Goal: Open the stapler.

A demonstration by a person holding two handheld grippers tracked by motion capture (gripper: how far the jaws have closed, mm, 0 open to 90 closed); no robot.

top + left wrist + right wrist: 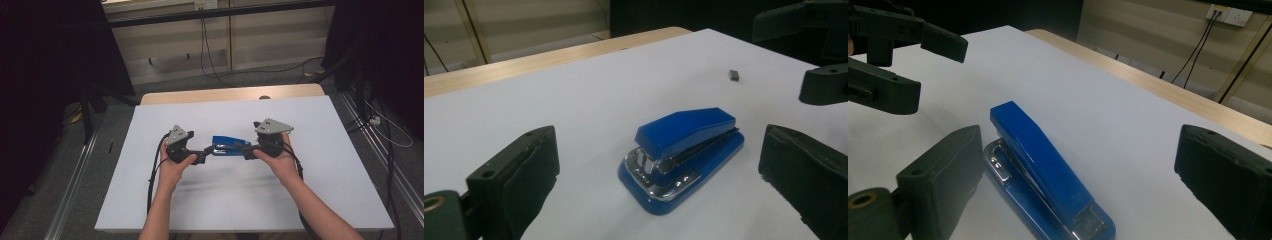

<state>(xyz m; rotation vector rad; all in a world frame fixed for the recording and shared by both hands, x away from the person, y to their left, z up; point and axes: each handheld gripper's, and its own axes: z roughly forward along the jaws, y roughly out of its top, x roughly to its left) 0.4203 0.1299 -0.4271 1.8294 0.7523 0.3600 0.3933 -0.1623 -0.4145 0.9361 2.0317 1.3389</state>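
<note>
A blue stapler (230, 146) lies flat on the white table cover (225, 200), between my two grippers. My left gripper (202, 155) is open at its chrome front end; in the left gripper view the stapler (681, 155) rests just beyond the wide-spread jaws of that gripper (658, 145). My right gripper (248, 151) is open at the stapler's rear. In the right gripper view the stapler (1043, 165) runs lengthwise away from this gripper (1080, 150), close beside the left pad (955, 165). Each gripper view shows the other gripper farther off: the right one (824, 55) and the left one (903, 65).
A small dark block (734, 75) sits on the cover beyond the stapler. The wooden table edge (230, 93) shows at the far side, with a small round thing (265, 97) on it. Cables and metal rails run along the floor on both sides.
</note>
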